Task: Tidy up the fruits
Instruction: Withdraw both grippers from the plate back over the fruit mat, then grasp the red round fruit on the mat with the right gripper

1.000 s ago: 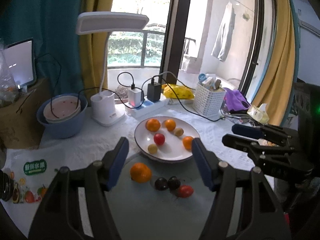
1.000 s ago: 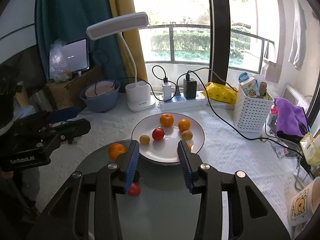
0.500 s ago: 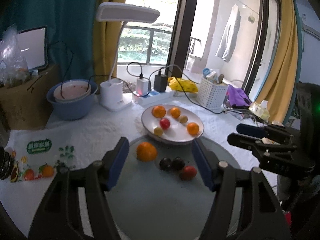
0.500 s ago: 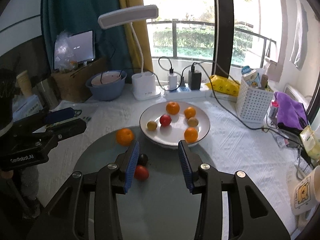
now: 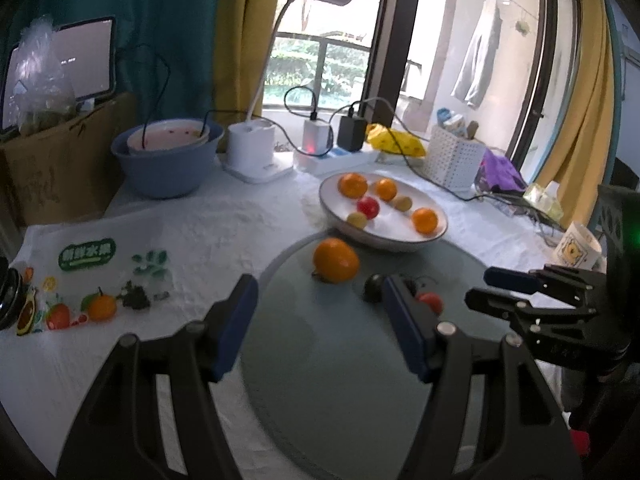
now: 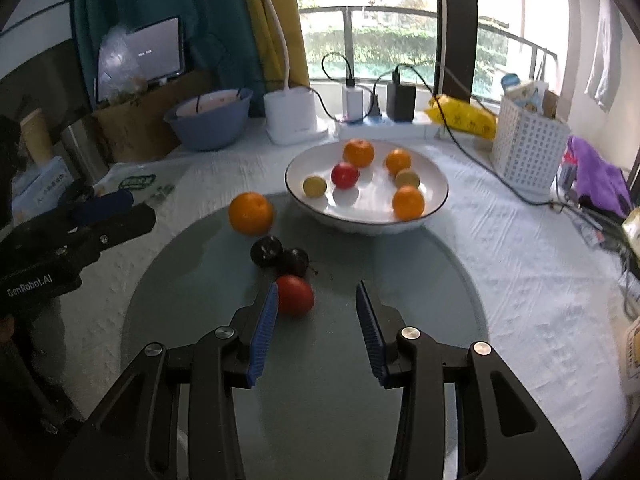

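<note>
A white bowl (image 6: 434,200) (image 5: 400,242) holds several fruits: oranges, a red one and small yellow ones. On the round glass mat (image 6: 320,360) (image 5: 340,360) lie a loose orange (image 6: 251,213) (image 5: 335,260), two dark plums (image 6: 267,251) (image 5: 374,288) and a red fruit (image 6: 295,294) (image 5: 431,301). My right gripper (image 6: 316,300) is open and empty, with the red fruit just inside its left finger. My left gripper (image 5: 318,294) is open and empty, low over the mat, short of the orange.
A blue basin (image 6: 208,122) with a bowl inside, a white desk lamp base (image 6: 290,116), a power strip with chargers and cables (image 6: 380,128) and a white basket (image 6: 528,150) stand behind the bowl. A printed fruit bag (image 5: 80,272) lies left. A mug (image 5: 576,246) stands right.
Both grippers have dropped lower and moved closer to the fruit on the mat. The red fruit now lies by my right gripper's left finger. Nothing was grasped.
</note>
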Tool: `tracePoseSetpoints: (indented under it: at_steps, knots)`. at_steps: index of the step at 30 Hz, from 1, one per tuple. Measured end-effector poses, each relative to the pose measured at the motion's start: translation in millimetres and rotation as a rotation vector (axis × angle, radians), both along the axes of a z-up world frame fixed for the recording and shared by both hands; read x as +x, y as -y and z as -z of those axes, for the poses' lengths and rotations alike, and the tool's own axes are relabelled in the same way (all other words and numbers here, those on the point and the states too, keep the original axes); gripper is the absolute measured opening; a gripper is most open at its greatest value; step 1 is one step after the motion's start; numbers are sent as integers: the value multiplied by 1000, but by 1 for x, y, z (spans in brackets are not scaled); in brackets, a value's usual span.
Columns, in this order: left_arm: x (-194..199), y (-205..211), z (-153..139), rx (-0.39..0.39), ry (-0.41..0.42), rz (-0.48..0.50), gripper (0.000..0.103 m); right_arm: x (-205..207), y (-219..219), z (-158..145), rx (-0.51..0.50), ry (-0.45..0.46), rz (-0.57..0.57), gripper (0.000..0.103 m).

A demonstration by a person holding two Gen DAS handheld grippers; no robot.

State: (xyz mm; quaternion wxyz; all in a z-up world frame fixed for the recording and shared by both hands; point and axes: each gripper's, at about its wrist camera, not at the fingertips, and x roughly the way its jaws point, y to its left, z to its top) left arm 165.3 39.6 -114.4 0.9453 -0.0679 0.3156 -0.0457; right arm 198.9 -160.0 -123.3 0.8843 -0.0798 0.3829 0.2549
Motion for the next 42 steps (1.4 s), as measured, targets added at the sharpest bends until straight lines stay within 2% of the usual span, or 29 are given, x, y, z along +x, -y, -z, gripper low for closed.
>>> tracePoseSetpoints:
  at_steps: [15, 27, 30, 42]
  knots:
    - [18, -16, 29, -8, -54, -3, 67, 10, -16, 32, -24, -71, 1, 43]
    - [19, -23, 34, -21, -69, -11, 67, 19, -32, 39, -32, -78, -24, 43]
    - [20, -23, 35, -21, -71, -10, 67, 18, -33, 38, -34, -75, -31, 34]
    - [24, -7, 32, 9, -85, 9, 67, 17, -20, 30, -2, -62, -26, 34]
